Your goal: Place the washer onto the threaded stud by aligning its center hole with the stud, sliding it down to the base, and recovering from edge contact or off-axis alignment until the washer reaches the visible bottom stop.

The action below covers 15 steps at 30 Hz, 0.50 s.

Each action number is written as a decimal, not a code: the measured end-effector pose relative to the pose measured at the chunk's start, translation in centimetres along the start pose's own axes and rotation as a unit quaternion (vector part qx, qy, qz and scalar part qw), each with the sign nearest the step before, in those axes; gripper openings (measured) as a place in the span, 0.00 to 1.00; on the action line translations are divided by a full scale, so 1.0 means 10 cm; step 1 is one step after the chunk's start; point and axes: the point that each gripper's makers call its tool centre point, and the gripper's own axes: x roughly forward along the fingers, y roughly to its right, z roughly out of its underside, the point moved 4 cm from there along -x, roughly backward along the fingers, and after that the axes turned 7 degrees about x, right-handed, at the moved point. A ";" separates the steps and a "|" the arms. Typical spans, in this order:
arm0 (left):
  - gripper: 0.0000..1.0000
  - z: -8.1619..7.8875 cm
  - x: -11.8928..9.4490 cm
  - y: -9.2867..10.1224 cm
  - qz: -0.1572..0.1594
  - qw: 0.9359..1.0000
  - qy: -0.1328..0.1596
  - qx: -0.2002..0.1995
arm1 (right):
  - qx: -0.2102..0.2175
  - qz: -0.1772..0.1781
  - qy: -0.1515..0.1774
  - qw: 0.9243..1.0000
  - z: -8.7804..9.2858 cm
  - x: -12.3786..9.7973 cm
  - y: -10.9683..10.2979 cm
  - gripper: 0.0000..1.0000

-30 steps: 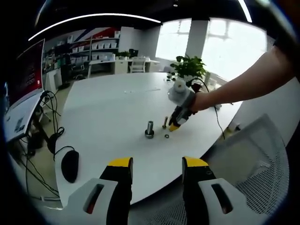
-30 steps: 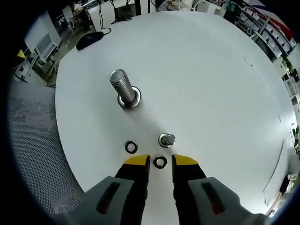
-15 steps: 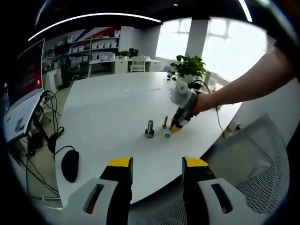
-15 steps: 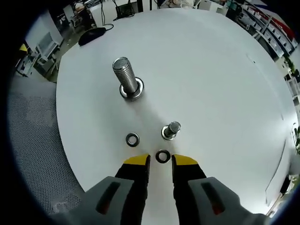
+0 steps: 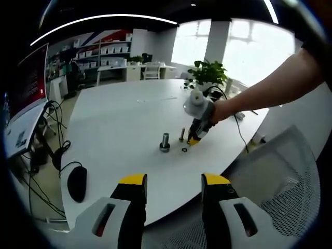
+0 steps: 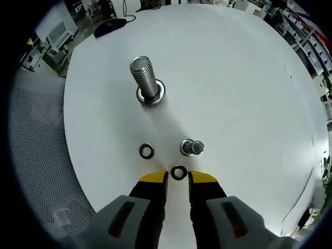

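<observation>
Washer (image 6: 178, 172) on table (image 6: 249, 93), between tool (image 6: 177, 177) tips, before stud (image 6: 147, 83).

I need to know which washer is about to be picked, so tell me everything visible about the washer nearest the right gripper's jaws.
The washer is a small flat metal ring, dark grey with a shiny rim and an open center hole. It lies flat on the white table, just ahead of the right gripper, whose yellow-tipped jaws stand open on either side without clearly touching it. It sits apart from the small stud and the second washer, and is not on any stud.
</observation>
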 end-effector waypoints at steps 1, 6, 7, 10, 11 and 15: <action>0.40 0.00 0.00 0.00 0.000 1.000 0.000 0.000 | -0.014 0.002 -0.002 1.000 -0.01 0.00 0.00 0.16; 0.40 -0.01 0.00 0.01 0.001 1.000 0.001 -0.001 | -0.013 0.003 -0.011 1.000 0.00 0.00 0.03 0.16; 0.40 0.00 0.00 0.00 0.001 1.000 0.001 -0.001 | -0.010 0.002 -0.011 1.000 0.01 -0.01 0.03 0.16; 0.40 -0.01 0.00 0.01 0.001 1.000 0.002 -0.001 | -0.002 0.000 -0.012 1.000 0.03 0.00 0.02 0.15; 0.40 -0.01 0.00 0.01 0.002 1.000 0.002 -0.002 | 0.002 0.001 -0.014 1.000 0.03 0.00 0.02 0.15; 0.40 -0.01 0.00 0.01 0.001 1.000 0.002 -0.001 | 0.019 -0.004 -0.010 1.000 0.02 0.02 0.05 0.14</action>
